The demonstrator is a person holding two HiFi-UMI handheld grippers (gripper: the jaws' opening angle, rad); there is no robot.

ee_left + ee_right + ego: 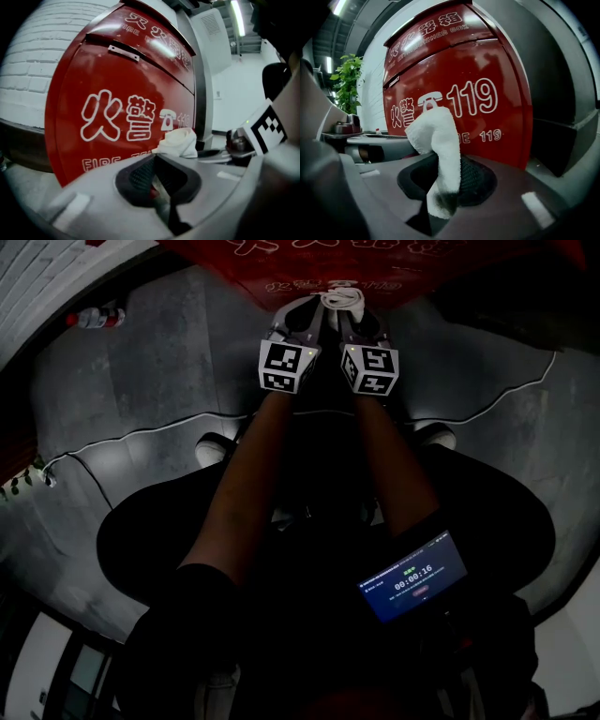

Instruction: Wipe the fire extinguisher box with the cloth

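I am gripping the cloth (436, 140) in my right claw (449, 164). Its pads are pinching the lower fold while the white free end is standing up ahead of them. My left claw (154, 161) is riding just left of it with its jaws drawn together on nothing. In the head view the two claws are sitting side by side at the far edge, both pointing at the fire extinguisher box (497, 61).

The box is standing on the floor straight ahead of me, with its red front filling both gripper views. I am judging this as the approach — the cloth is in hand and lined up, but I cannot tell whether it is touching the paint yet. The next move is calling for a push forward until the free end is pressing flat on the front, then broad sweeps across it.

White lettering is reading clearly: "火警", a telephone symbol and "119" across the middle. "FIRE" and "119" are running below — and "EXTINGUISHER BOX" is showing under Chinese characters on the lid.
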